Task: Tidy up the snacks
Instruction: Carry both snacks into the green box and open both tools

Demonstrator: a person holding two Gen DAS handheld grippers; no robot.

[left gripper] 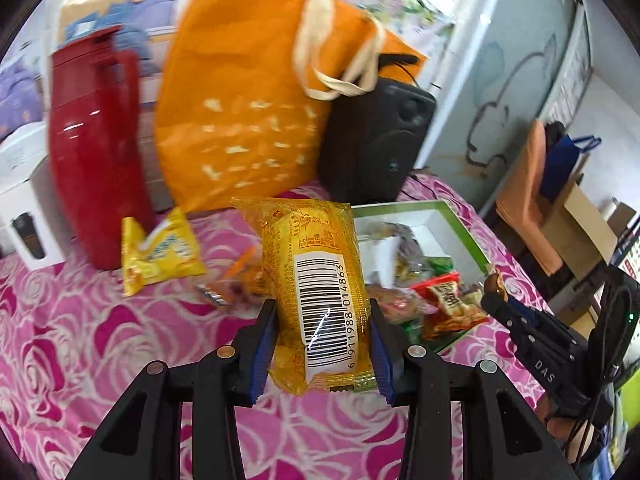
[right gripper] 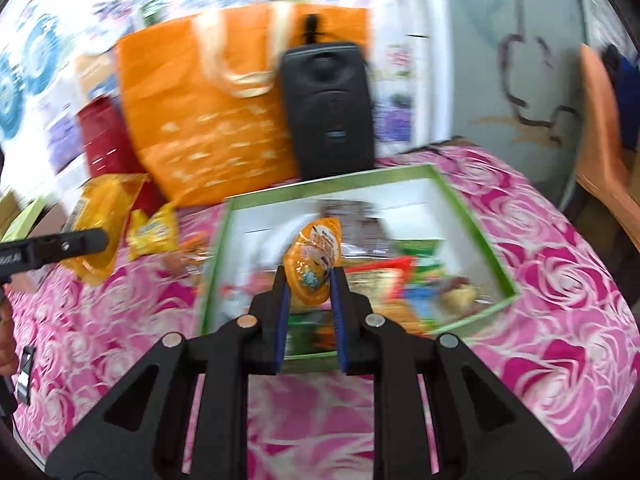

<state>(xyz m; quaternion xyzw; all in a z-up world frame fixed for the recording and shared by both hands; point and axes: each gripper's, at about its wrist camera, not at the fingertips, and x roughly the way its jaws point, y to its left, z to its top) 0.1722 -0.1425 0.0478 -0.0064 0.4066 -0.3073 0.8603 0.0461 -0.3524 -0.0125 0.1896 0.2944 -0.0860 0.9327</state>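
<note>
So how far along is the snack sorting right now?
Done: several packets already lie in the green-rimmed box. In hand: the left tool grips a yellow barcoded packet; the right tool grips an orange packet. Left: a small yellow packet and wrappers on the cloth.

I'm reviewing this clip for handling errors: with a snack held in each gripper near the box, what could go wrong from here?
1. The left gripper pinches the long yellow packet near its lower end, so it might swing or slip.
2. The right gripper squeezes a small orange packet above the green-rimmed box; its contents might get crushed.
3. The box already holds a pile of snacks, so further packets could slide over its low rim.
</note>
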